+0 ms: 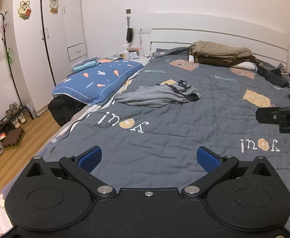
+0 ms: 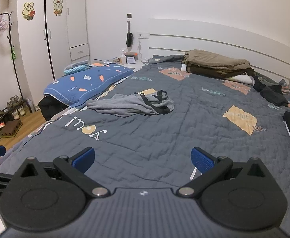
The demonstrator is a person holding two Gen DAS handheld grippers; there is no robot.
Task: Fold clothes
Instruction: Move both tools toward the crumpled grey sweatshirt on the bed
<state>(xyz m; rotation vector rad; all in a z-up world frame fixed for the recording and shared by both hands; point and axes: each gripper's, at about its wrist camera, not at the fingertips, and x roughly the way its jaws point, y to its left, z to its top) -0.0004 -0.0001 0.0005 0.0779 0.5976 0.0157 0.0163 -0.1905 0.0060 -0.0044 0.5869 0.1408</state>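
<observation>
A crumpled grey garment [image 1: 158, 95] with black trim lies on the grey quilt [image 1: 164, 138], left of the bed's middle and well ahead of both grippers. In the right wrist view the same grey garment [image 2: 133, 103] shows left of centre. My left gripper [image 1: 149, 158] hovers open over the near part of the quilt with nothing between its blue pads. My right gripper [image 2: 143, 158] is open too and holds nothing. The right gripper's black body [image 1: 281, 117] shows at the right edge of the left wrist view.
Folded brown clothes [image 1: 220, 53] are stacked by the white headboard. Dark clothes [image 1: 274, 76] lie at the far right. A blue carrot-print pillow [image 1: 97, 79] sits on the left bed edge. Shoes on a rack [image 1: 8, 119] and a wardrobe [image 1: 45, 29] stand at left.
</observation>
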